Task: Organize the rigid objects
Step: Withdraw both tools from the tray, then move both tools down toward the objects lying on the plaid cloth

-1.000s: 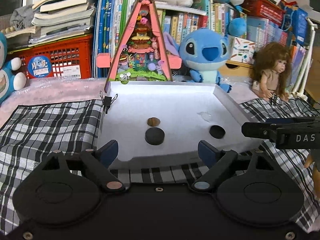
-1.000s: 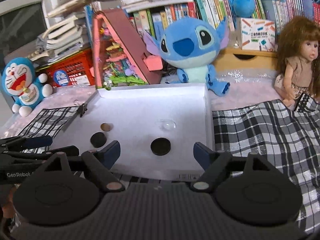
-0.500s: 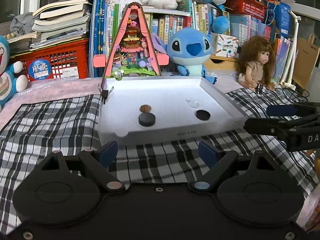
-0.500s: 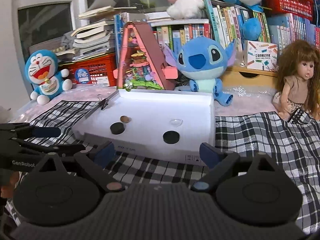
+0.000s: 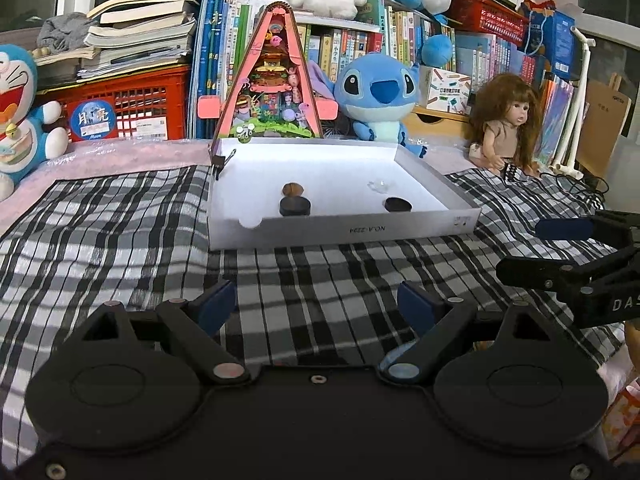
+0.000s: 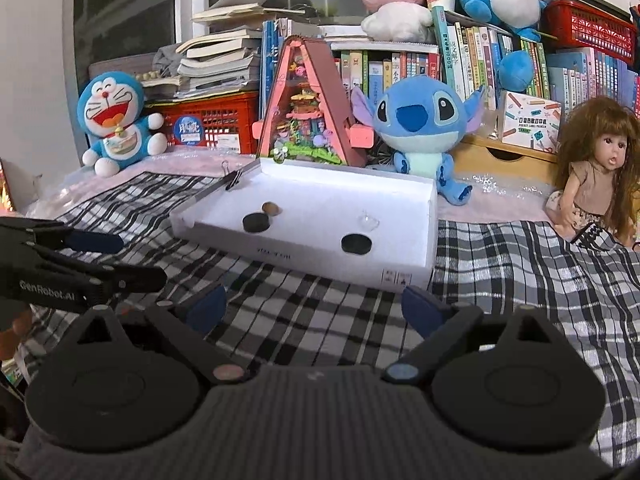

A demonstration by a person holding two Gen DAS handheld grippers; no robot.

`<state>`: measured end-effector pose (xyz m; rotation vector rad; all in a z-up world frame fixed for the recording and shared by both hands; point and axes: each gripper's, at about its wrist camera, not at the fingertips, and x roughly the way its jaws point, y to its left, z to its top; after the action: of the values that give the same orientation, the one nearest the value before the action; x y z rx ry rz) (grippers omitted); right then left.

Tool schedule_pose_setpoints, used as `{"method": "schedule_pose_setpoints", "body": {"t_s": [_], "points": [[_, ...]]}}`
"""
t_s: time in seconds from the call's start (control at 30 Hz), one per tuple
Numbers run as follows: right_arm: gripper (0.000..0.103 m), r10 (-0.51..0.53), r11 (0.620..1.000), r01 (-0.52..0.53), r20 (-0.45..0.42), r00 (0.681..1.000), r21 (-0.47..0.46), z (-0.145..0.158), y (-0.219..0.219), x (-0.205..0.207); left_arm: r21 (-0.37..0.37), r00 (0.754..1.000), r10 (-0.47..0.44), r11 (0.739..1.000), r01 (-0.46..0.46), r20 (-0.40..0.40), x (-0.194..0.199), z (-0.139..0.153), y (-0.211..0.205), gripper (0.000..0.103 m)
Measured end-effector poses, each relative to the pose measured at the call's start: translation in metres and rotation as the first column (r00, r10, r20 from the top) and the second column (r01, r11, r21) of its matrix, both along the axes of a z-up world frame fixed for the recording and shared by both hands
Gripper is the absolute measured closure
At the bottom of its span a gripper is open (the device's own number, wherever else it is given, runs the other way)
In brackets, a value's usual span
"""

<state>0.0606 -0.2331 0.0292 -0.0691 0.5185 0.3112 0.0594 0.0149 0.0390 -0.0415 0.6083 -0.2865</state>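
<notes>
Inside white box (image 5: 436, 184), two black discs (image 5: 295, 206), brown piece (image 5: 292, 189)

Both grippers' jaws wide apart.

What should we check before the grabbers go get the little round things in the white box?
1. Left tool open and holding nothing: ok.
2. Right tool open and holding nothing: ok.
3. White box flat on the checked cloth: ok.
4. Pieces in view inside the box: two black discs, a brown piece, a clear piece: ok.
5. Left black disc apart from the brown piece: cannot tell, they look very close.
6. Tools near the pieces: not ok, both are back over the cloth, in front of the box.
</notes>
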Motion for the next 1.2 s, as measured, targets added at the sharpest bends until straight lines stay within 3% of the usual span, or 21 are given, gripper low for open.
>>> {"method": "schedule_pose_setpoints", "body": {"t_s": [0.43, 0.63, 0.77, 0.9, 1.2], "points": [[0.004, 0.006, 0.998, -0.008, -0.029, 1.000, -0.055, -0.025, -0.001, -0.026, 0.026, 1.000, -0.016, 1.000, 0.017, -0.015, -0.039, -0.020, 0.006, 0.015], [0.004, 0.038, 0.991, -0.040, -0.019, 0.999, -0.130, -0.032, 0.001, -0.038, 0.042, 0.999, -0.037, 0.998, 0.038, -0.024, -0.055, -0.025, 0.012, 0.016], [0.004, 0.056, 0.976, -0.058, -0.015, 0.998, -0.211, -0.037, 0.000, -0.043, 0.036, 0.999, -0.039, 0.999, 0.040, -0.026, -0.059, -0.028, 0.019, 0.026], [0.005, 0.077, 0.973, -0.082, -0.031, 0.997, -0.216, -0.040, 0.001, -0.044, 0.032, 0.999, -0.019, 0.999, 0.021, -0.043, -0.056, -0.031, 0.024, 0.037], [0.005, 0.111, 0.963, -0.112, -0.018, 0.994, -0.246, -0.048, 0.017, -0.042, 0.083, 0.999, 0.040, 0.996, -0.037, -0.035, -0.045, -0.039, 0.023, 0.043]]}}
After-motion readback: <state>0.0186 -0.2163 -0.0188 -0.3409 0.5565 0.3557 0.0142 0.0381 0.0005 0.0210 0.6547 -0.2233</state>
